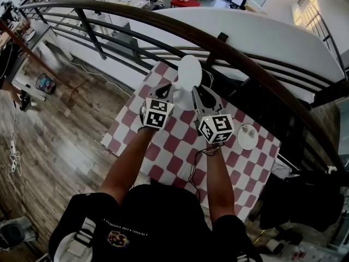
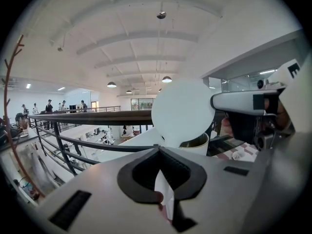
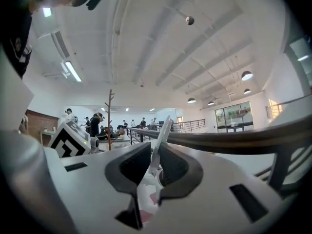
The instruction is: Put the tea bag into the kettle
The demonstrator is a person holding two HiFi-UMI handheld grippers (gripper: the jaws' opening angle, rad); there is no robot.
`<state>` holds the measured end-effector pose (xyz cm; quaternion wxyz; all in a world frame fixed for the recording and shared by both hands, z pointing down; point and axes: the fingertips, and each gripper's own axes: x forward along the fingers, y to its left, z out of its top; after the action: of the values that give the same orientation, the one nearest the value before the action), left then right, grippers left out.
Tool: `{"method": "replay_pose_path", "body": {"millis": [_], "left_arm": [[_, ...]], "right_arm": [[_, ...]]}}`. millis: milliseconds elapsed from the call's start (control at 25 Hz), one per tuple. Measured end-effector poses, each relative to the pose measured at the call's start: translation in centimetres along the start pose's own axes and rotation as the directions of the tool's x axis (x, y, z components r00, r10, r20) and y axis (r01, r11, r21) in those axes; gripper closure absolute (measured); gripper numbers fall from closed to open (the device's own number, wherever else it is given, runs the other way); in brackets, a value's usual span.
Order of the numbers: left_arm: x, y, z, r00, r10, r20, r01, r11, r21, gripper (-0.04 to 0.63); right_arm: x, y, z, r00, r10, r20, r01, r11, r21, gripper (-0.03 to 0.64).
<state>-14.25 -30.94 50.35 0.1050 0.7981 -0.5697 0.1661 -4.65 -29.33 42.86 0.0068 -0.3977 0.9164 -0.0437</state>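
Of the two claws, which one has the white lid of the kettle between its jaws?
The right claw: the lid stands edge-on between its jaws. The left claw is shut on the thin white tea bag instead.

I look over a dark rail (image 1: pixel 98 3) curving across the top. A red and white checked table (image 1: pixel 172 146) sits mid frame. Brown wood floor (image 1: pixel 60 146) fills the left. Round lamps (image 2: pixel 166 79) hang from a white ceiling (image 2: pixel 136 18).
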Motion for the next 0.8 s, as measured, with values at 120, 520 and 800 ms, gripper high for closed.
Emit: {"method": "replay_pose_path", "body": {"millis": [120, 520, 800], "left_arm": [[-0.08, 0.05, -0.12, 1.0, 0.002, 0.0, -0.002, 1.0, 0.006, 0.597], [0.03, 0.0, 0.09, 1.0, 0.011, 0.01, -0.011, 1.0, 0.013, 0.597], [-0.12, -0.07, -0.08, 1.0, 0.003, 0.004, -0.003, 1.0, -0.015, 0.597]], "right_arm": [[0.01, 0.26, -0.1, 1.0, 0.0, -0.005, 0.0, 1.0, -0.014, 0.551], [-0.66, -0.22, -0.74, 0.999, -0.015, -0.032, 0.015, 1.0, 0.003, 0.551], [-0.76, -0.06, -0.79, 0.999, -0.017, -0.041, 0.018, 1.0, 0.006, 0.551]]}}
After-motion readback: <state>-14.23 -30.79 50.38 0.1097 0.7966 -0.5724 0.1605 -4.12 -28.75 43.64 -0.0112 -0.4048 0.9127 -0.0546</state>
